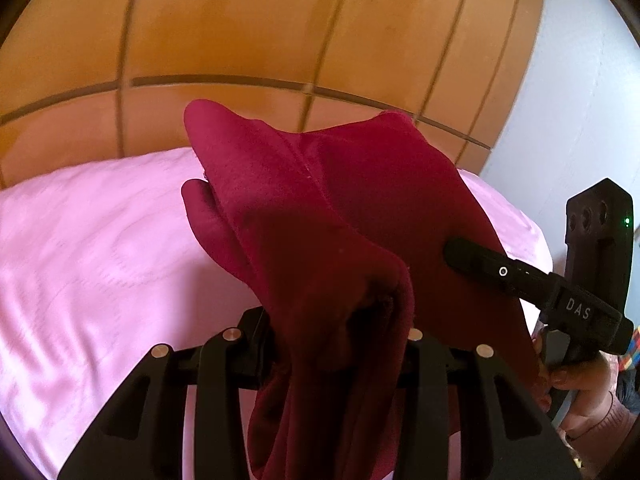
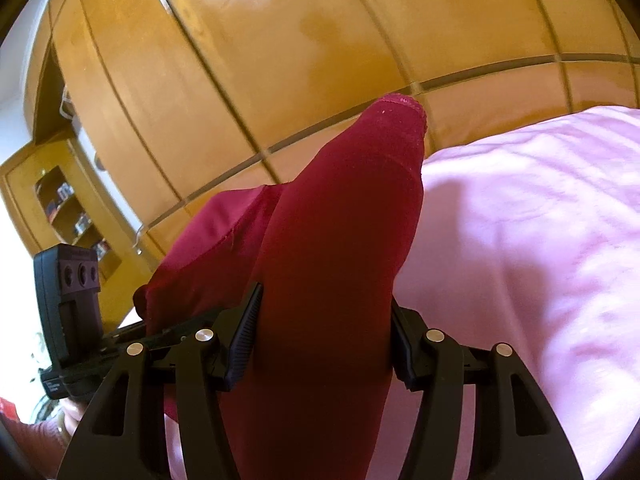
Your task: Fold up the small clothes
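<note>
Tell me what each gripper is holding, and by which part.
Both hold the dark red garment: left gripper a bunched fold, right gripper a bunched tube-like part.

A bed [image 1: 100, 240] carries the scene, covered by a pink sheet [image 2: 520, 220] with a faint woven pattern and soft wrinkles across it. The sheet reaches the bed's far edge, where orange-brown wooden panelling [image 1: 280, 32] rises directly behind. Whether the dark red garment [image 1: 320, 208] touches the sheet anywhere cannot be told from either view.

Right claw [image 2: 324, 344] grips maroon garment [image 2: 340, 216] — above pink bedsheet [image 2: 520, 220]
</note>
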The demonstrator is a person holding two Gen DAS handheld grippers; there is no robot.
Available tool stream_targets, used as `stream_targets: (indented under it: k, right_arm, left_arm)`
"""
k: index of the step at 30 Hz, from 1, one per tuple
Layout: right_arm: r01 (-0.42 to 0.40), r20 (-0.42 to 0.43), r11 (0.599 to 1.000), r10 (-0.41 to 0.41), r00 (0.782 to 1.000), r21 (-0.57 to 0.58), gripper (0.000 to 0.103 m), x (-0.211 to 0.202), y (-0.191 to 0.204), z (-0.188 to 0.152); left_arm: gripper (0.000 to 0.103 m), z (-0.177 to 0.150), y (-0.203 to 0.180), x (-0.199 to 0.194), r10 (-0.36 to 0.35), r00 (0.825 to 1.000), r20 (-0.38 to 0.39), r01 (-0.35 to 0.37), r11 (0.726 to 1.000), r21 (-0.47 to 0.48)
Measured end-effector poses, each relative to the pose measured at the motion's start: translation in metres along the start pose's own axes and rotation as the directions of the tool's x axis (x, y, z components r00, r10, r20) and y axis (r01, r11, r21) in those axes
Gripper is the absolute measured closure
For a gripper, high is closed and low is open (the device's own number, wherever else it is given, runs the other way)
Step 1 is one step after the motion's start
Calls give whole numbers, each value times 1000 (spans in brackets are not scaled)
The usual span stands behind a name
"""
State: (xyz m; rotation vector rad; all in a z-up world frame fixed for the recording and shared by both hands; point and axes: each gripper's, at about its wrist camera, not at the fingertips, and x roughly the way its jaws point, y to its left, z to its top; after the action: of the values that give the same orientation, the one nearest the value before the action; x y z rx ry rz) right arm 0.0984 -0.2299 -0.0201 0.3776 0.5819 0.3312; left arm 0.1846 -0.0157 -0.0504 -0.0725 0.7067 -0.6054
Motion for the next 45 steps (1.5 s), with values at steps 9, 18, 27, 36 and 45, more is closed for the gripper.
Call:
stream_targets:
  k: [9,18,27,36,45]
  right_arm:
    - [132,67,991,-133,989,20,47,-30,-65,13]
    - [240,110,968,-246,963,70,47,-51,-131,25]
    - [299,23,918,-315,949,259,31,-25,-202,4]
    - [445,91,854,-483,871,271,19,-70,-192,26]
    - [675,-49,723,-676,735,146,14,-14,-214,57]
  left_arm:
    - [66,29,-54,69,-69,997,-38,72,993,90]
    - [65,52,-100,130,-116,991,-72,126,980,154]
    - [37,55,-101,193,-22,991,-129,46,980,194]
    - [30,76,-98,127,47,998,43,-52,993,104]
    - [28,95,-128,213,262,961,-88,-236,943,235]
